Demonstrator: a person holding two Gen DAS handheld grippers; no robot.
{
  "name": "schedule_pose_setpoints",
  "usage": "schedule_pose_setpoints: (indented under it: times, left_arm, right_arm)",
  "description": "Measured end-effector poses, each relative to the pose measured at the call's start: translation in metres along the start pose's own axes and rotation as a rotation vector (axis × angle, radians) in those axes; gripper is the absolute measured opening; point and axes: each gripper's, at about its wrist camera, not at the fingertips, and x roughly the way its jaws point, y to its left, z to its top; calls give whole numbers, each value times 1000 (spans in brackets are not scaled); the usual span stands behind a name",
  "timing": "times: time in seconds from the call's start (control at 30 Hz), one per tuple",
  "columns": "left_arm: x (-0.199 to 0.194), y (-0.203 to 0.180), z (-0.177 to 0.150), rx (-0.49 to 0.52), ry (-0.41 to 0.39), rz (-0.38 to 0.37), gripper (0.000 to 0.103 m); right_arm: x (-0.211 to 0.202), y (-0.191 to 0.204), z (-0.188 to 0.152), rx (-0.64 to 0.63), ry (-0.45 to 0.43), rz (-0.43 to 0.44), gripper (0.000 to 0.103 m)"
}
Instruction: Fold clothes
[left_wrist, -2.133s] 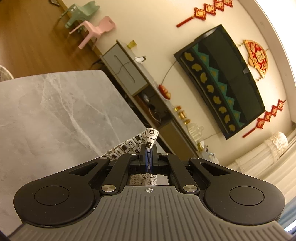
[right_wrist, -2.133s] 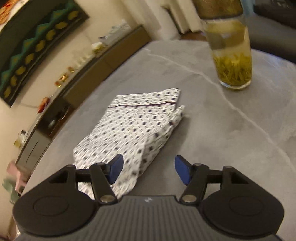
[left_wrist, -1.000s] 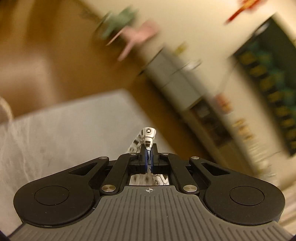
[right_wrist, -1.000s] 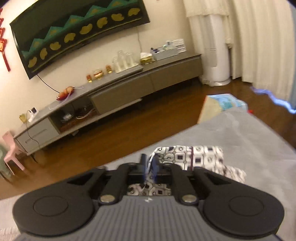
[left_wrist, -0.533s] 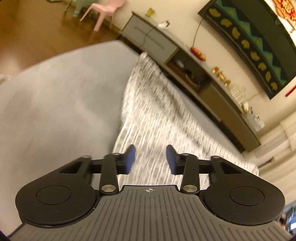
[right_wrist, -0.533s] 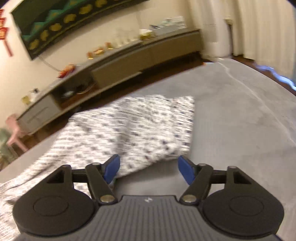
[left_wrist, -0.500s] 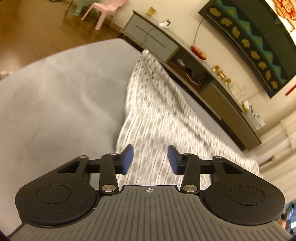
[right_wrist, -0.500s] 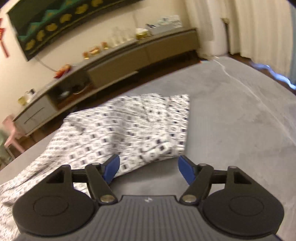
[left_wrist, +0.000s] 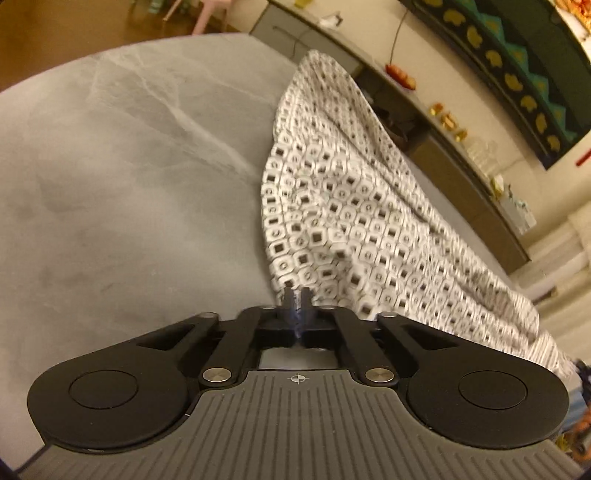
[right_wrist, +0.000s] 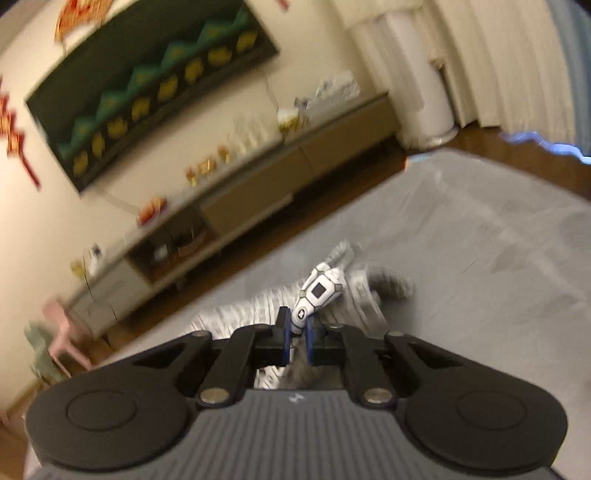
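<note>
Patterned white-and-black garment (left_wrist: 354, 206): one piece, lying on the grey marble-look table (left_wrist: 110, 166), long axis running from the left gripper (left_wrist: 296, 295) away toward the far table edge. Left gripper: one, fingers pressed together at the garment's near corner; whether cloth is caught between them cannot be told. Right gripper (right_wrist: 296, 328): one, jaws just closed, pinching a corner of the garment (right_wrist: 317, 291) that stands up from the fingers. Both grippers sit at the garment's edge.

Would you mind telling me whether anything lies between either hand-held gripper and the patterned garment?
Nothing visible does. The right hand-held gripper already pinches a fold of the white, black-patterned garment, and the shut left hand-held gripper sits at its edge.
</note>
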Motion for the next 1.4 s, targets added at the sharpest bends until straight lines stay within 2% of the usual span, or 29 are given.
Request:
schedule_pose_setpoints:
  times: [0.1,0.17,0.27,0.33,0.37,0.4,0.5,0.57,0.63,0.67,0.73,0.77,0.83,0.93,1.07,1.1,1.17,1.2,1.23,1.33,1.4]
  left_arm:
    - [-25,6,18,-42,-90,-48,0]
    - [-41,12,34,-77,-132,-55,0]
    - [-56,23,35,-116,-89,-77,0]
    - [-61,26,20,-116,-50,-52,22]
    - [-62,27,11,-121,-31,-40,41]
    - [-64,29,1,-133,-18,-51,52]
    - [-55,26,-23,-169,43,-77,61]
    - [-40,19,-27,-181,58,-86,62]
    - [-23,11,-27,-183,66,-87,62]
    - [-16,9,-25,-184,54,-78,56]
    - [-5,6,-21,-171,26,-77,33]
    - [1,6,-20,-167,18,-67,1]
    - [5,12,-18,-163,-2,-72,0]
    - [-13,21,-9,-195,-73,-109,0]
    - [-73,34,25,-236,-235,-215,0]
    - [-89,39,34,-239,-283,-218,0]
    - [-114,53,50,-251,-363,-154,0]
    - [-119,62,56,-271,-372,-120,0]
    - [-119,70,59,-288,-358,-90,0]
    - [-96,75,47,-257,-188,-39,2]
    - [-80,73,28,-246,-114,-21,21]
  right_arm:
    - [-36,-12,16,25,-43,-8,8]
    - [-45,-20,14,7,-40,-60,8]
    - [-58,-35,1,16,-28,-111,8]
    - [-67,-43,-9,36,-27,-117,8]
    - [-69,-45,-12,50,-27,-113,8]
    - [-71,-48,-15,65,-26,-108,8]
    - [-75,-51,-20,91,-34,-92,8]
    - [-76,-51,-23,100,-38,-78,8]
    - [-74,-51,-28,123,-35,-69,9]
    - [-73,-51,-30,135,-31,-65,9]
    - [-72,-55,-34,155,-26,-64,9]
    - [-72,-55,-36,157,-23,-61,9]
    - [-72,-58,-36,163,-23,-61,9]
    - [-71,-62,-35,172,-28,-64,9]
    - [-75,-65,-34,170,-64,-99,8]
    - [-77,-65,-34,164,-76,-116,8]
    - [-77,-64,-35,151,-80,-143,8]
    - [-76,-64,-37,148,-74,-148,8]
    - [-74,-63,-39,145,-60,-147,8]
    - [-75,-57,-44,127,-45,-146,8]
    - [-80,-54,-47,115,-56,-149,8]
